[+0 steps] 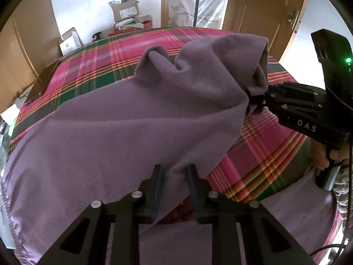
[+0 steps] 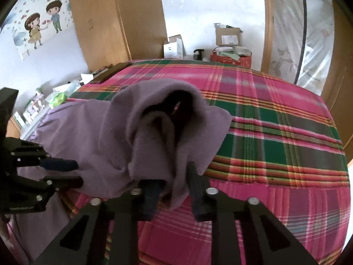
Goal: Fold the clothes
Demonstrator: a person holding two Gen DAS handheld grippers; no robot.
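Purple fleece [image 1: 132, 119] is draped across the plaid bed [image 1: 260, 154], one end lifted clear of the cover. The left gripper [image 1: 174, 172] has cloth running between its fingers, pinching a fold near the low edge. The right gripper [image 2: 174, 176] bites into a bunched, hooded end of the fleece, which hangs open above its fingers; how tightly it is pressed is hard to judge, cloth hiding the left finger. Boxes [image 2: 227, 36] sit beyond the bed.
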